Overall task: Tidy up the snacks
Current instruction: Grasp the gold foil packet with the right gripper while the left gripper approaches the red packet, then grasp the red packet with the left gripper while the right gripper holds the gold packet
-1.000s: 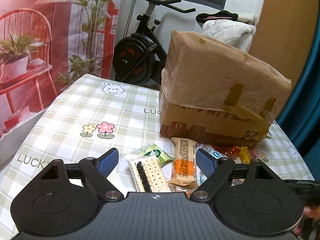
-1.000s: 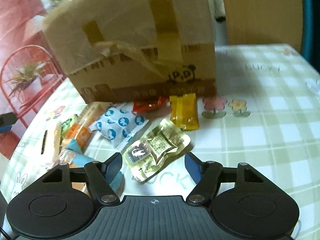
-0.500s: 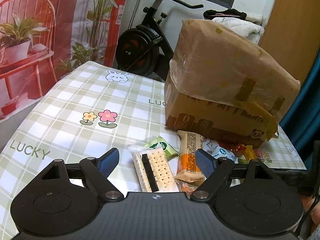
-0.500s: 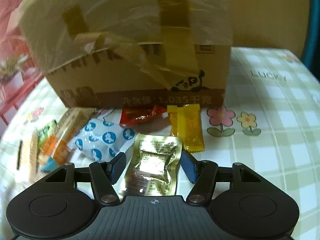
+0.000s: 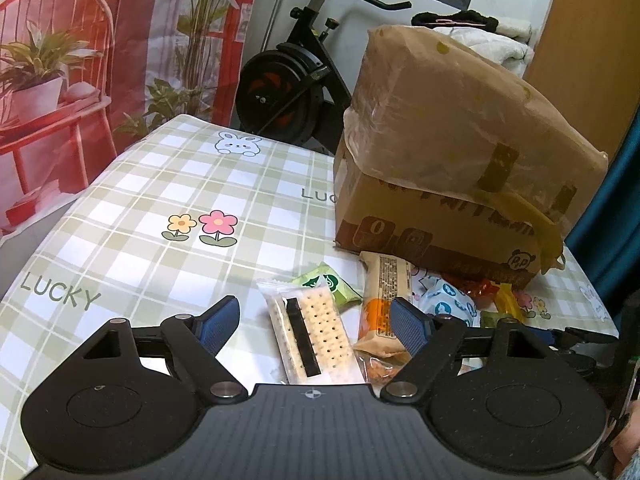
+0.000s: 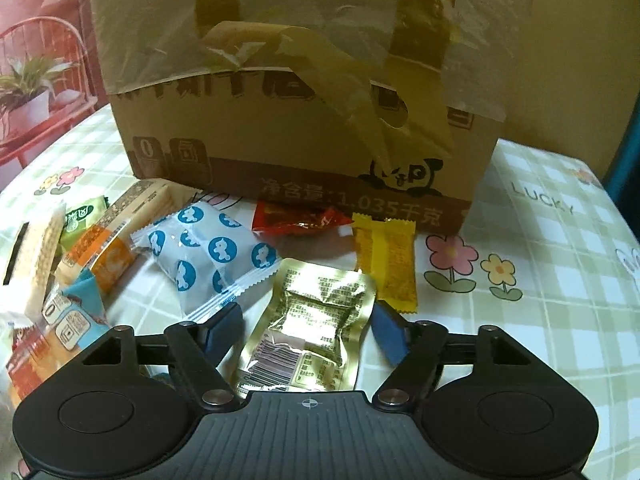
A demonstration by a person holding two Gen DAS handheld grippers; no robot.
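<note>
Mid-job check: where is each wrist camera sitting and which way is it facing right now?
Left wrist: behind the open left tongs, angled down at the cracker pack; a hand's edge shows bottom right.
Right wrist: behind the right tongs, looking down at the gold pouch between the pads, not pressed.
Shared: cardboard box, blue-dotted packet.

Checked green-and-white tablecloth (image 5: 132, 208) printed with flowers, rabbit, word LUCKY. Exercise bike (image 5: 288, 88) beyond far table edge. Red-and-pink backdrop (image 5: 64, 60) far left, showing red chair with potted plant. White bedding (image 5: 504, 46) with dark item on top, far right behind table. Wooden panel (image 5: 588, 52) far right. Teal curtain (image 5: 604, 220) at right edge.
</note>
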